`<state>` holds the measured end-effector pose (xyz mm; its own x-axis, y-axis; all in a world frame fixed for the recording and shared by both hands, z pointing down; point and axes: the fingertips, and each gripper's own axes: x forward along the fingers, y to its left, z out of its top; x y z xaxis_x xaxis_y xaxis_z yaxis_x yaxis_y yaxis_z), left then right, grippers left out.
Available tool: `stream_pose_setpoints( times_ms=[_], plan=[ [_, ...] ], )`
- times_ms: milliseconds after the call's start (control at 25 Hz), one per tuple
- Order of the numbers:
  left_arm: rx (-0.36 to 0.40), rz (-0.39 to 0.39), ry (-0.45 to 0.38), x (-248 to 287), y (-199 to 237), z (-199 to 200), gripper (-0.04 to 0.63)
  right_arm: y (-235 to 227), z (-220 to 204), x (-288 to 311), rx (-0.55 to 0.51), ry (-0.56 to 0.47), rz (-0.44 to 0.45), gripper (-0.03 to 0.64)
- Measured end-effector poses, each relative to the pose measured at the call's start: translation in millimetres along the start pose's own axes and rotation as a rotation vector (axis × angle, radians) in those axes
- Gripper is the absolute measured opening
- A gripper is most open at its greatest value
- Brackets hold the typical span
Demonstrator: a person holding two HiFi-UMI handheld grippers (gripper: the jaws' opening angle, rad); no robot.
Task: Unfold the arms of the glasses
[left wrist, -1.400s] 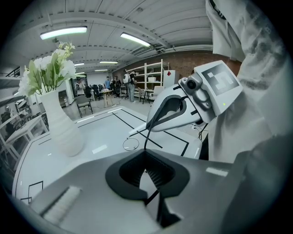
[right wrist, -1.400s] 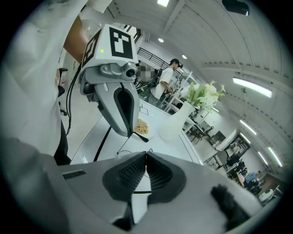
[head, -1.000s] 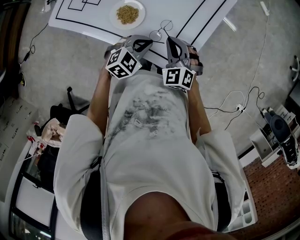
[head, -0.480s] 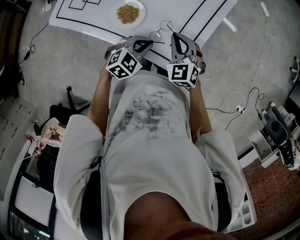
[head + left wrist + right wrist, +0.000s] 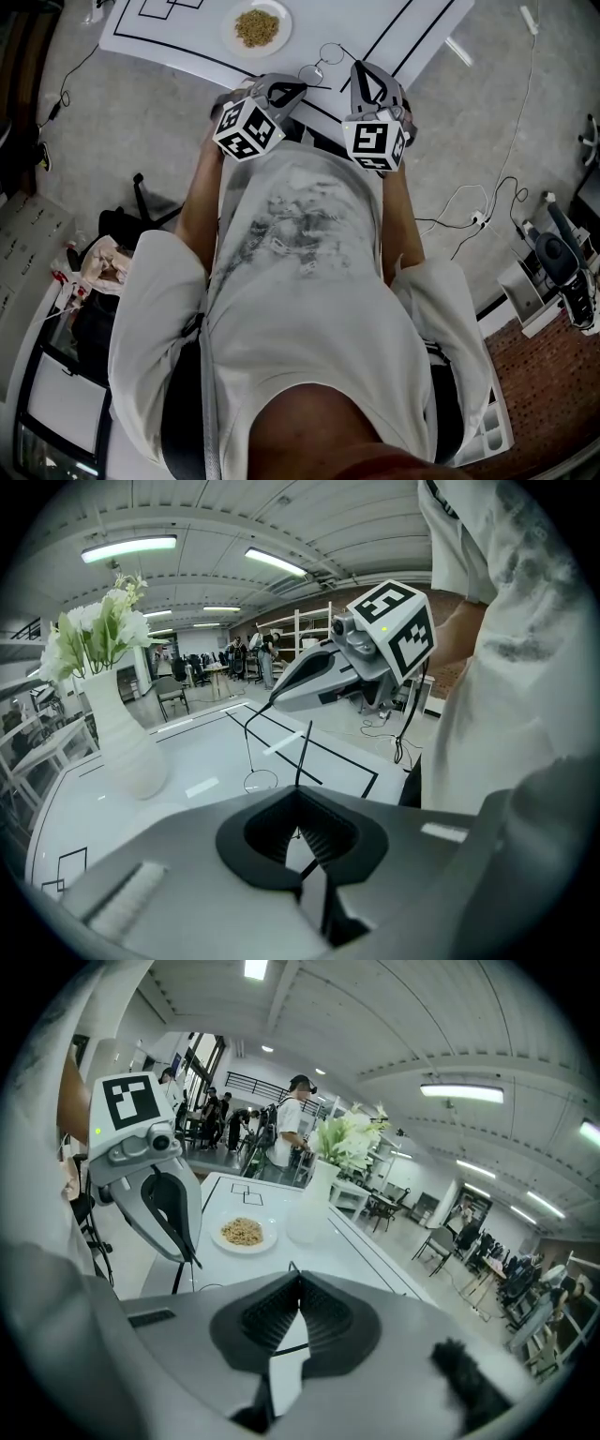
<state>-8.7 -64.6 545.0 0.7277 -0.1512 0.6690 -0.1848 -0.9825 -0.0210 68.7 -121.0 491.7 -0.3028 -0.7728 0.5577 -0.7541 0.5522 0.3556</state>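
Glasses point(image 5: 322, 58) over table point(image 5: 187, 37) edge: left tongs point(image 5: 302, 87) clenched on 1 arm, right tongs point(image 5: 354, 66) clenched on frame wire.

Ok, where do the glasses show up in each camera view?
Head view: glasses top centre, by the table's near edge.
Left gripper view: centre, one lens just past the jaws, an arm rising from them.
Right gripper view: centre, a thin arm tip at the jaws.
Shared landmark: the white table with black lines.

A white table point(image 5: 187, 42) marked with black lines crossed the top of the head view. On it sat a plate point(image 5: 231, 36) of yellowish food point(image 5: 255, 26), upper centre, and a white vase point(image 5: 122, 747) holding flowers.
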Motion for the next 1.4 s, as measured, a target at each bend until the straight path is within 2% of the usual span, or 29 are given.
stream_pose_setpoints(
  times_ms=[520, 1400],
  plan=[
    [-0.002, 0.004, -0.002, -4.0, -5.1, -1.0, 0.008, -13.7, -1.8, 3.3, 0.040, 0.014, -0.026, 0.018],
    [-0.013, -0.008, -0.011, -3.8, -5.3, -0.8, 0.008, -16.2, -5.2, 3.1, 0.048, 0.042, -0.031, 0.015]
  ],
)
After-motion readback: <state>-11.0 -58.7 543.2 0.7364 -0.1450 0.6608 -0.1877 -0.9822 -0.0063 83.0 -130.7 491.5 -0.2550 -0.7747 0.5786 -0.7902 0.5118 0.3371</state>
